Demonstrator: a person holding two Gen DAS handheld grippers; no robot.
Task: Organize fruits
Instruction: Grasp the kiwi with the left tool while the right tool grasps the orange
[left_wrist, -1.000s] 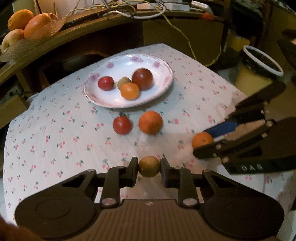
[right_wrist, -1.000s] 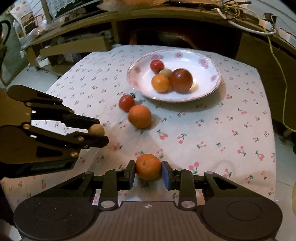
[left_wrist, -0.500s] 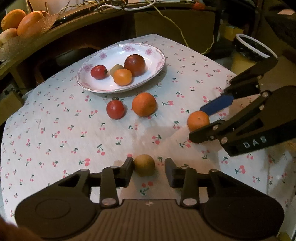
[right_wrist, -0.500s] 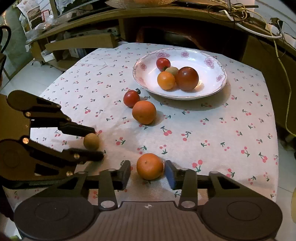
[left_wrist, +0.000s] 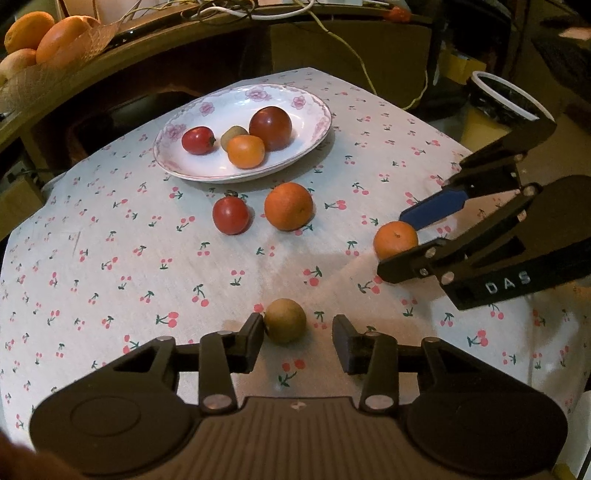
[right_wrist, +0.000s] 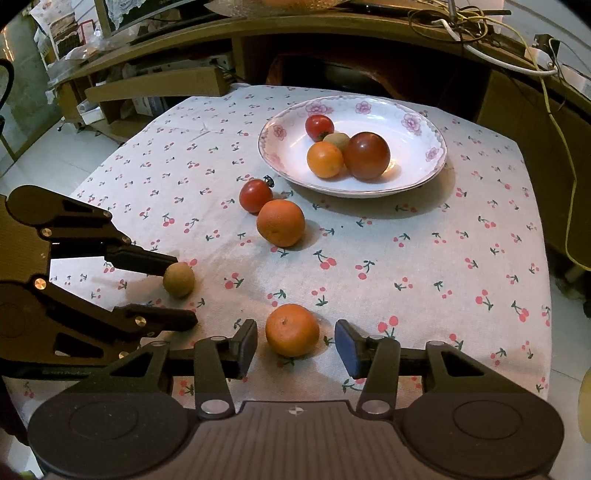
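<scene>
My left gripper (left_wrist: 298, 341) is open; a brown kiwi (left_wrist: 285, 320) rests on the cloth between its fingers, against the left one. My right gripper (right_wrist: 295, 349) is open around a small orange (right_wrist: 291, 329) lying on the cloth. The kiwi (right_wrist: 178, 279) and left gripper (right_wrist: 173, 291) show at the left of the right wrist view; the small orange (left_wrist: 395, 240) and right gripper (left_wrist: 400, 242) show at the right of the left wrist view. A white flowered plate (left_wrist: 314, 107) holds several fruits. A red tomato (left_wrist: 231, 215) and a larger orange (left_wrist: 288, 206) lie before it.
The table has a cherry-print cloth (left_wrist: 110, 258). A basket of oranges (left_wrist: 44, 33) sits on the wooden shelf at the back left. Cables (right_wrist: 554, 110) hang at the back right. A white-rimmed bin (left_wrist: 506, 99) stands beyond the table's right edge.
Both grippers opened and let go of their fruit: the kiwi and the small orange now rest on the cloth. Both grippers have drawn back slightly.
</scene>
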